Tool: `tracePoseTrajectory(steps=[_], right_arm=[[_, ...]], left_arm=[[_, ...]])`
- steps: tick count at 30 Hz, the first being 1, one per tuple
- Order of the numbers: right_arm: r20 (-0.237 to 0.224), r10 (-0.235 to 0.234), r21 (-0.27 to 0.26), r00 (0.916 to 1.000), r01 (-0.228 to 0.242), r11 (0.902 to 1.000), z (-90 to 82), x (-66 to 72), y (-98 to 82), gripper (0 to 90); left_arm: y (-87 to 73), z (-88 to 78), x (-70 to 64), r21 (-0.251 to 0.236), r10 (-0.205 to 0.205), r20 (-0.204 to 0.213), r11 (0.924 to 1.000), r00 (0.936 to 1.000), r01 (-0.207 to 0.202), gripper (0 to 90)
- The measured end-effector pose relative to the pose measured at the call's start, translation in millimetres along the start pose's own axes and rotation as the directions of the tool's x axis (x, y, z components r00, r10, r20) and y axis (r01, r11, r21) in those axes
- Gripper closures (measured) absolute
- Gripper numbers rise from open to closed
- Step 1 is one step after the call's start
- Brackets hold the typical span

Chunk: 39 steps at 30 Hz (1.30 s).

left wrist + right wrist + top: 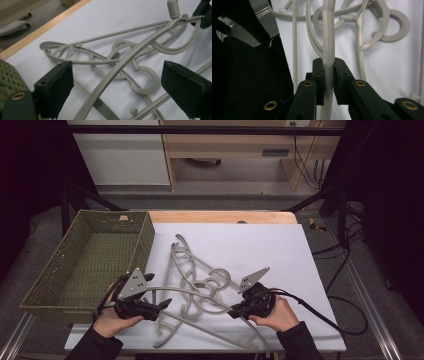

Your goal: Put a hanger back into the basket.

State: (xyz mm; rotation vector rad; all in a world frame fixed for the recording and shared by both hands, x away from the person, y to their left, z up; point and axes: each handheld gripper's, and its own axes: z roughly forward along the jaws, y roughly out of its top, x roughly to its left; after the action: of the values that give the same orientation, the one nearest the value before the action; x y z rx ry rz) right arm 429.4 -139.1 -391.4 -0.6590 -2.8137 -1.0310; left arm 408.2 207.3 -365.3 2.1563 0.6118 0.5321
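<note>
Grey hanger (pixel 328 37) clamped in right tongs (pixel 328 75), left tongs (pixel 117 85) wide around it

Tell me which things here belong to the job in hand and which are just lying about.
In use:
- tangled grey plastic hangers
- right hand-held gripper, clamped on one hanger arm
- left hand-held gripper, open around that arm

Lying about:
- empty green woven basket, possibly the hangers' destination
- white table mat

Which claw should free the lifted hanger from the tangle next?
Probably the left claw: it stands open astride the hanger, beside the basket. The right claw is shut on that hanger.
</note>
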Motion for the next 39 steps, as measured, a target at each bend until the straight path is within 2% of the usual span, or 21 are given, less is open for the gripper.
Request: tracePoseTrajectory(steps=[4,5,7,8,10,11,12,13,15,16,20,22,24,25,27,29,34,35,39], right_arm=[[-0.004,0.001,0.009,1.0000,-0.001,1.0000,2.3,0.4,-0.1,80.6],[-0.015,-0.006,0.008,0.9999,0.006,0.9999,3.5,0.3,-0.4,80.6],[-0.029,-0.012,0.016,0.9995,0.013,0.9998,4.3,1.1,-0.4,80.6],[-0.032,-0.020,0.012,0.9993,0.021,0.9997,5.4,1.3,-0.3,80.6],[-0.034,-0.023,0.026,0.9992,0.024,0.9994,5.4,2.0,-0.1,80.6],[-0.040,-0.029,0.033,0.9988,0.031,0.9990,7.7,3.8,0.5,80.6],[-0.040,-0.029,0.033,0.9988,0.031,0.9990,7.7,3.8,0.5,80.6],[-0.044,-0.029,0.043,0.9986,0.031,0.9986,9.2,5.4,1.1,80.6],[-0.058,-0.042,0.056,0.9974,0.045,0.9974,9.8,5.9,1.6,80.6],[-0.058,-0.042,0.056,0.9974,0.045,0.9974,9.8,5.9,1.6,80.6],[-0.067,-0.046,0.057,0.9967,0.050,0.9971,11.7,7.9,2.4,80.6],[-0.079,-0.064,0.067,0.9948,0.070,0.9953,12.6,8.2,2.5,80.6],[-0.080,-0.061,0.069,0.9949,0.067,0.9954,12.9,8.7,2.5,80.6],[-0.080,-0.059,0.072,0.9950,0.064,0.9953,13.3,9.3,2.5,80.6],[-0.080,-0.058,0.071,0.9952,0.063,0.9954,13.3,9.2,2.5,80.6],[-0.078,-0.062,0.072,0.9950,0.067,0.9951,13.3,8.6,2.3,80.6],[-0.085,-0.055,0.081,0.9949,0.061,0.9948,12.5,8.3,2.2,80.4],[-0.086,-0.054,0.082,0.9948,0.061,0.9948,12.4,8.1,2.1,80.4],[-0.077,-0.054,0.072,0.9955,0.060,0.9956,11.9,7.2,1.9,79.8]], left_arm=[[-1.5,7.4,-3.3,0.035,0.025,0.018,0.9991,0.9995,-0.025,15.7],[-2.3,11.0,-5.2,0.058,0.056,0.027,0.9967,0.9981,-0.057,18.1],[-2.5,12.7,-6.7,0.064,0.065,0.031,0.9957,0.9974,-0.067,22.0],[-2.3,15.7,-9.4,0.080,0.086,0.039,0.9928,0.9956,-0.089,24.1],[-2.1,17.1,-10.8,0.088,0.101,0.044,0.9907,0.9939,-0.104,26.4],[-1.8,20.4,-14.0,0.104,0.122,0.052,0.9865,0.9912,-0.127,31.9],[-1.8,20.4,-14.0,0.104,0.122,0.052,0.9865,0.9912,-0.127,34.8],[-1.9,24.1,-17.5,0.123,0.150,0.057,0.9800,0.9870,-0.156,37.6],[-2.4,27.5,-21.0,0.142,0.173,0.060,0.9733,0.9830,-0.180,42.4],[-2.4,27.5,-21.0,0.142,0.173,0.060,0.9733,0.9830,-0.180,45.1],[-2.9,32.1,-26.3,0.167,0.208,0.062,0.9622,0.9762,-0.216,52.3],[-3.4,34.6,-29.2,0.190,0.239,0.072,0.9498,0.9684,-0.249,58.7],[-4.0,35.8,-30.6,0.191,0.242,0.070,0.9490,0.9678,-0.251,60.7],[-4.6,37.3,-32.2,0.196,0.254,0.066,0.9449,0.9650,-0.262,64.2],[-4.5,37.5,-32.7,0.201,0.259,0.069,0.9423,0.9634,-0.268,68.5],[-4.4,37.6,-34.6,0.206,0.273,0.065,0.9373,0.9598,-0.281,69.6],[-4.5,37.3,-36.7,0.208,0.288,0.065,0.9324,0.9553,-0.296,71.1],[-4.3,36.8,-37.0,0.215,0.297,0.067,0.9281,0.9527,-0.304,71.1],[-4.7,36.0,-38.9,0.217,0.299,0.079,0.9260,0.9510,-0.309,72.7]])
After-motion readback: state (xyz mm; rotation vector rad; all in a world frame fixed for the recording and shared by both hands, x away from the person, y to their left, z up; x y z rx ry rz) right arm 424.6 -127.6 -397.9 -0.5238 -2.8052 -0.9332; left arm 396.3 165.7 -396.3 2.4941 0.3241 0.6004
